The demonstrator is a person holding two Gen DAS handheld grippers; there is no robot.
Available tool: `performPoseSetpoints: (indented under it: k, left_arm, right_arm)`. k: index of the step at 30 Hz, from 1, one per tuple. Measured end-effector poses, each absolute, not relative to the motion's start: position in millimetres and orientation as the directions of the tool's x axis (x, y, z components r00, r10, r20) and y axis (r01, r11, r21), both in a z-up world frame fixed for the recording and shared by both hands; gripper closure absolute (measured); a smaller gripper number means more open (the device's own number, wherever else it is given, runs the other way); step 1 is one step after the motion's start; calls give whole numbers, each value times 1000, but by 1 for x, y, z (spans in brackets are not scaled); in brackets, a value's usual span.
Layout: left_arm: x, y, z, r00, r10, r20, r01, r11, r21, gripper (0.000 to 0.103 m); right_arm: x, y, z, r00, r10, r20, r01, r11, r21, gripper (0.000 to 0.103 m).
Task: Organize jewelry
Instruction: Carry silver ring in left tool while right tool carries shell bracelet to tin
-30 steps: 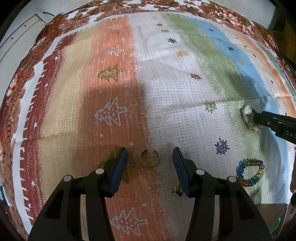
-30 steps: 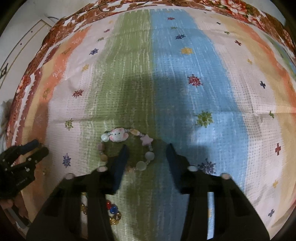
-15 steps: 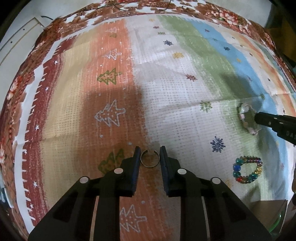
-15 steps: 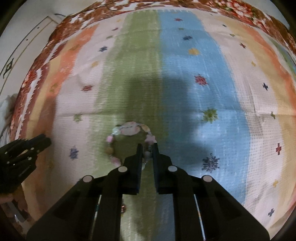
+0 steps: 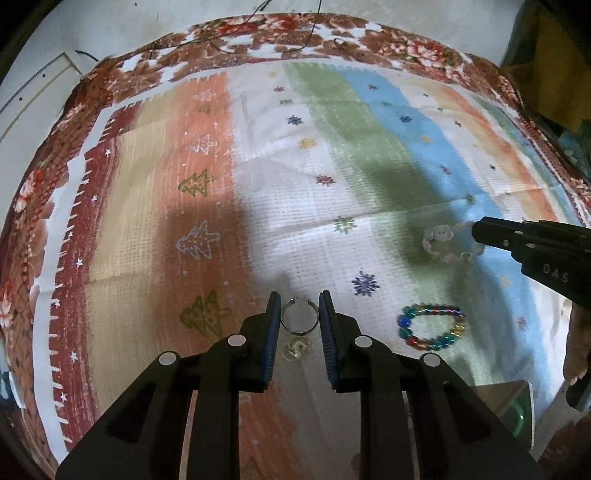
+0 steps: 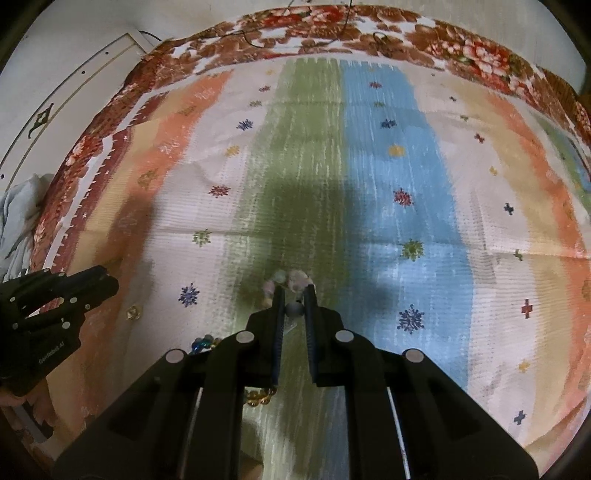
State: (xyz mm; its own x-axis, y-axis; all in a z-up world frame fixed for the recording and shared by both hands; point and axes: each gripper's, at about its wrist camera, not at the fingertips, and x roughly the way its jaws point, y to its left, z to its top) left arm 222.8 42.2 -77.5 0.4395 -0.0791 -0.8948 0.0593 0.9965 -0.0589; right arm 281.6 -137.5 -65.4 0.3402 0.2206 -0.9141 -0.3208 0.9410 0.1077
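My left gripper (image 5: pixel 298 308) is shut on a thin open silver ring (image 5: pixel 299 318) and holds it above the striped cloth (image 5: pixel 258 206). My right gripper (image 6: pixel 294 295) is shut on a pale pink beaded bracelet (image 6: pixel 291 278) with an animal-face charm, lifted off the cloth; it also shows in the left wrist view (image 5: pixel 448 243), hanging from the right gripper (image 5: pixel 480 230). A multicoloured bead bracelet (image 5: pixel 430 326) lies on the cloth right of my left gripper. A small gold piece (image 5: pixel 295 347) lies under the ring and shows in the right wrist view (image 6: pixel 133 312).
A green-edged tray or box (image 5: pixel 506 406) sits at the lower right of the left wrist view. The cloth's floral border (image 6: pixel 332 33) marks the far edge. My left gripper (image 6: pixel 55 299) appears at the left of the right wrist view.
Both grippers have closed, the left on the ring and the right on the pink bracelet, and both have lifted their pieces up off the cloth.
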Motion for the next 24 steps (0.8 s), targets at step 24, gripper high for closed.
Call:
performPoseSetpoints:
  k: [24]
  left_arm:
    - [171,33,-32,519,-148,-842,71,989,-130,82]
  right_arm:
    - [218,-140,5,436,294,-850,-384,916,120,91]
